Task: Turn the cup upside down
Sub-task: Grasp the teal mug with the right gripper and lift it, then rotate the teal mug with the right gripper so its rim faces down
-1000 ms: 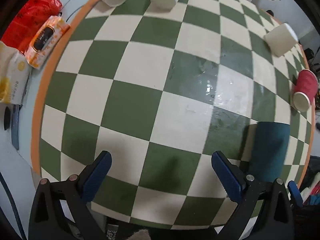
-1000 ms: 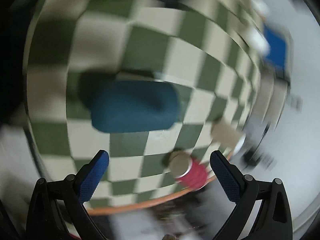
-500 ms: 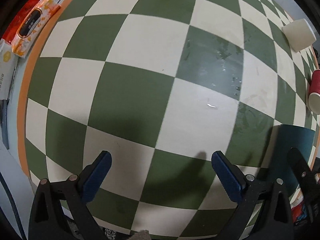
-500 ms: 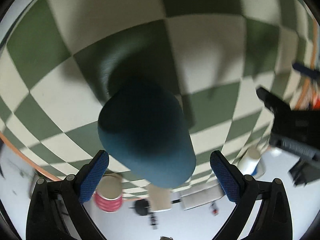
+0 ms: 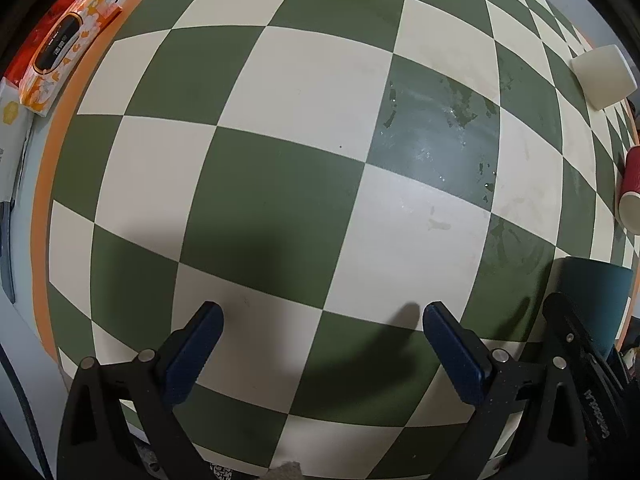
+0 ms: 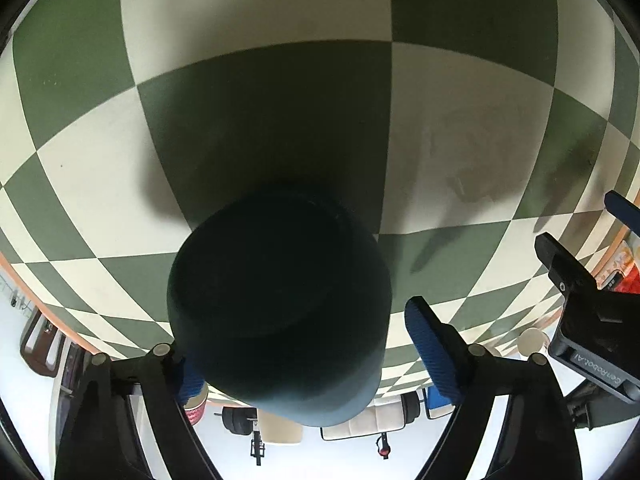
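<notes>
A dark teal cup [image 6: 280,304] stands on the green and cream checkered table [image 6: 256,8], seen from above between my right gripper's [image 6: 308,340] open fingers; its flat end faces the camera. The left finger is mostly hidden behind the cup and the right finger [image 6: 430,344] stands a little apart from it. In the left wrist view the same cup [image 5: 596,300] is at the far right, with the right gripper's black frame [image 5: 576,344] in front of it. My left gripper [image 5: 320,344] is open and empty, low over the table [image 5: 280,184].
A cream cup [image 5: 604,78] lies on its side at the back right and a red cup [image 5: 632,196] lies at the right edge. An orange wipes pack [image 5: 64,64] sits off the table's left rim. A wet smear [image 5: 436,140] marks one green square.
My right gripper has come down and forward around the teal cup, which now fills the gap between the fingers. My left gripper has moved lower and forward over the table.
</notes>
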### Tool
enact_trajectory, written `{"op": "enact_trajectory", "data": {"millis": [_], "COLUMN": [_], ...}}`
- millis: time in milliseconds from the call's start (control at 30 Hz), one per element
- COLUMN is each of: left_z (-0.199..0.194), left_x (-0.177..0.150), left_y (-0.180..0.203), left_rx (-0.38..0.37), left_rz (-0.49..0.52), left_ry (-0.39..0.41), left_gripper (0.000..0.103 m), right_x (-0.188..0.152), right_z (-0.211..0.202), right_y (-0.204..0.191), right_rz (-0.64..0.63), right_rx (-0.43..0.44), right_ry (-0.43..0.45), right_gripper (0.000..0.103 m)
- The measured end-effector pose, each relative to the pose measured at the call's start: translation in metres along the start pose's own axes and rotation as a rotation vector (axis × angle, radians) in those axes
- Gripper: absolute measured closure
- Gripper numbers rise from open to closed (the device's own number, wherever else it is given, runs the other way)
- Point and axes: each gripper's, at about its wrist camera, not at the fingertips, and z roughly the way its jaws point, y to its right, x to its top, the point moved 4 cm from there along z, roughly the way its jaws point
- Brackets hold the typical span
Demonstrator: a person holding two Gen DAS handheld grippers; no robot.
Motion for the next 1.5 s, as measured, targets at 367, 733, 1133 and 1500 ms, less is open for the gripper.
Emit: {"op": "enact_trajectory", "data": {"millis": [367,733,1133,1500], "left_z": [-0.010,-0.026,-0.041,-0.050], "left_x": [0.005,0.026,0.029,0.027], "left_y": [-0.004,0.015,0.021,0.043], "left_rx": [0.004,0.021,0.028,0.033], "left_rz": [0.018,0.042,0.058,0.088], "left_ry": [0.021,0.043,0.067,0.072], "left_gripper": [0.000,0.001,0.001,0.001], "right_x": [-0.013,-0.050,-0.122,-0.153], "right_z": [0.013,0.038,0.084,0.106], "right_y": [0.039,0.125,0.155,0.136], "right_rz": [0.095,0.595,1.428,1.963], "right_rx": [0.051,0.378,0.950,1.203], "right_ry": [0.036,0.075,0.194,0.289], "right_gripper": [0.028,0.030,0.030,0.030]}}
